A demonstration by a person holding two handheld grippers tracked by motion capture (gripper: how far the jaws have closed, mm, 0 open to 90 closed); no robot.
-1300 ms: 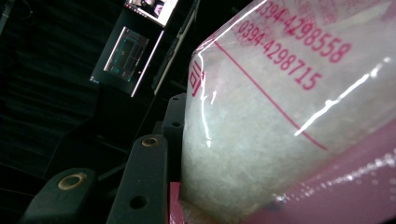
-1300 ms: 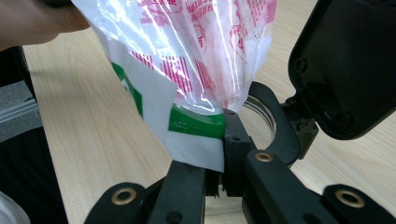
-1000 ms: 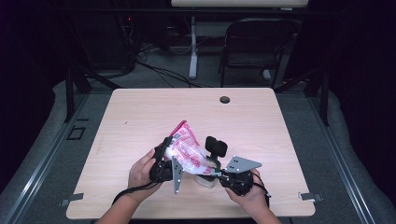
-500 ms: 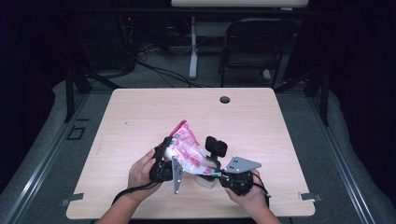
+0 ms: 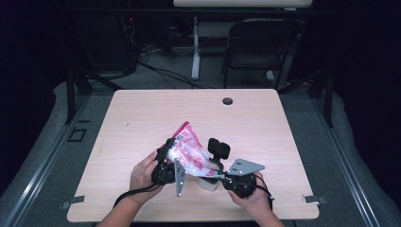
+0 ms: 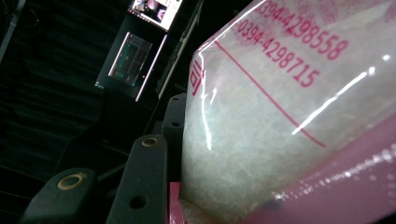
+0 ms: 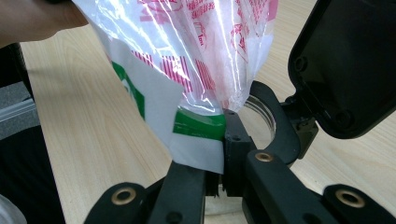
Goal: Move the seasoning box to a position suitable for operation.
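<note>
Both grippers hold one bag [image 5: 190,152] above the counter [image 5: 142,123]. Left gripper [image 5: 166,163] clamps the bag's full body; right gripper [image 5: 215,172] pinches its lower corner tight, over a small clear jar [image 7: 261,116]. Judging by this, the bag is positioned but unopened; pouring its white grains remains.

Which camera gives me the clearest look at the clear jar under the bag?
The right gripper view: the clear round jar shows its rim behind the right tongs, below the clear red-printed plastic bag. The high view shows only a pale sliver of it between the hands. The left gripper view shows the bag up close.
</note>
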